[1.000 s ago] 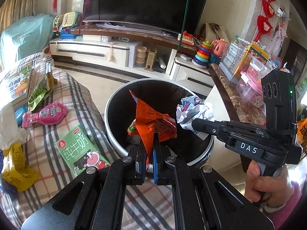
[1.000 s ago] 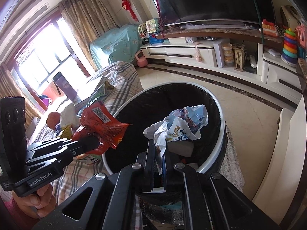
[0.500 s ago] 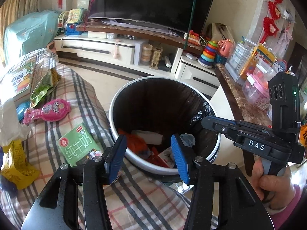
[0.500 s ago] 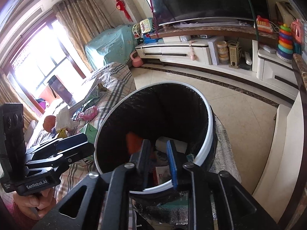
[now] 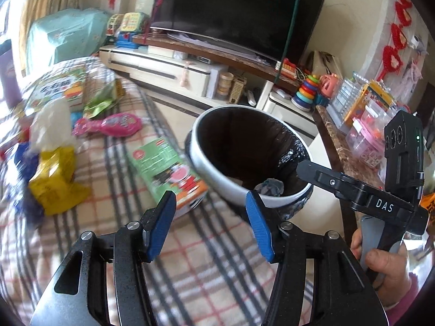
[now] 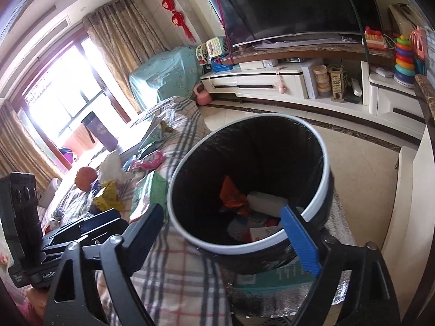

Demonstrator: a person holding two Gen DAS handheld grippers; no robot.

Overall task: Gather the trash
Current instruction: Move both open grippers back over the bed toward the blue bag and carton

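2 wrist fisheyes, angled down, close over the shared trash bin (image 5: 206, 174) (image 6: 187, 236) — left view blurred.

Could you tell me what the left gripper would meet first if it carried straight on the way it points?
Probably the plaid cover just short of the bin; the left gripper, jaws opening and empty, aims down. Depth is unclear.

A home living room, seemingly: television (image 6: 293, 5), curtained window (image 6: 62, 87), toys (image 5: 305, 91) on the cabinet.
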